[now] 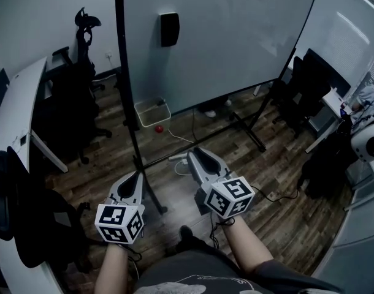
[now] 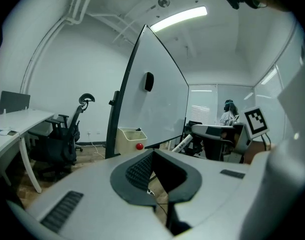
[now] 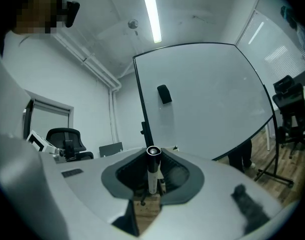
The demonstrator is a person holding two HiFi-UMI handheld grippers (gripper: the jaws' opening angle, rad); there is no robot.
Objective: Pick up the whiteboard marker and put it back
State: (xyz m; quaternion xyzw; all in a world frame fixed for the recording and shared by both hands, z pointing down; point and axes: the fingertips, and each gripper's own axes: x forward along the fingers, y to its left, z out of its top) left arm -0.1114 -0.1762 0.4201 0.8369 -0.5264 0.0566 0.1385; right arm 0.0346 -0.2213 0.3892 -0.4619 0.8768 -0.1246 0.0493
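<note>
Right tongs (image 1: pixel 199 159), centre of the head view, are clamped on the whiteboard marker (image 3: pixel 152 171), which stands upright between the pads, cap end up. Left tongs (image 1: pixel 135 179), lower left, look closed on nothing. The whiteboard (image 1: pixel 224 35) fills the upper middle, well apart. My read: this is the carry back. Best to hold the squeeze even, avoid tilting the marker, and mind the stand's legs (image 1: pixel 248 130) on approach. Where it belongs, I can't tell.
</note>
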